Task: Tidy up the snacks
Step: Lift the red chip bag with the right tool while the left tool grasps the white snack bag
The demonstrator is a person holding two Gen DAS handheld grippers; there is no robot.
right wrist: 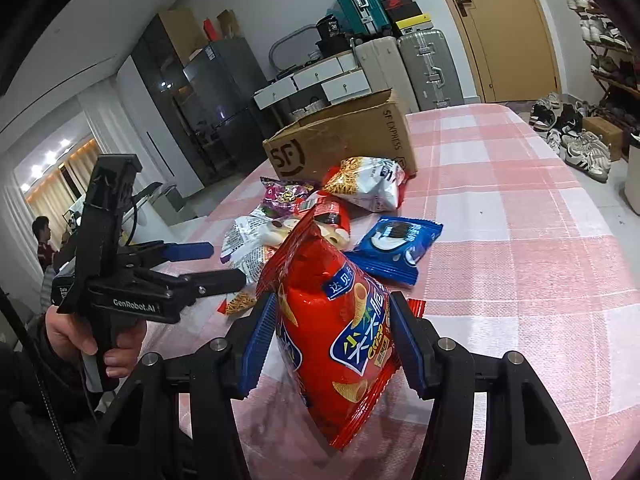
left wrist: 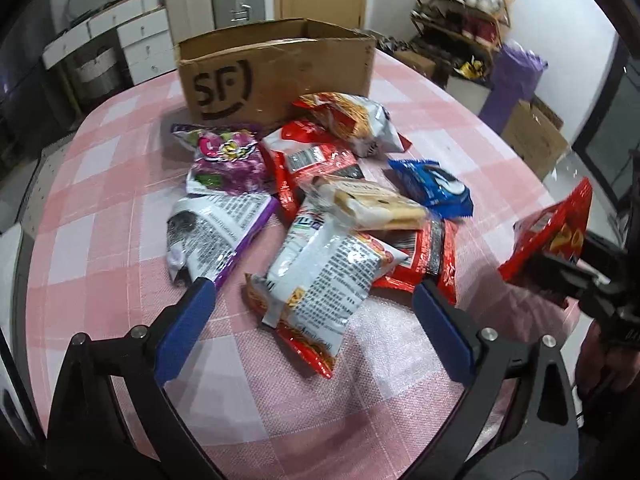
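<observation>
- Right gripper point(right wrist: 334, 344) pinches a red crisp bag point(right wrist: 340, 320), lifted above the table point(right wrist: 520, 280) — 1 snack in transit.
- Left gripper point(left wrist: 314, 316) is spread over the pile's white packet point(left wrist: 324, 276).
- Next, I judge: carry the bag to the box point(right wrist: 344, 140) — release inside.

Right claw point(right wrist: 334, 344) gripping red chip bag point(right wrist: 340, 320) — snack pile point(right wrist: 320, 216) beyond
</observation>
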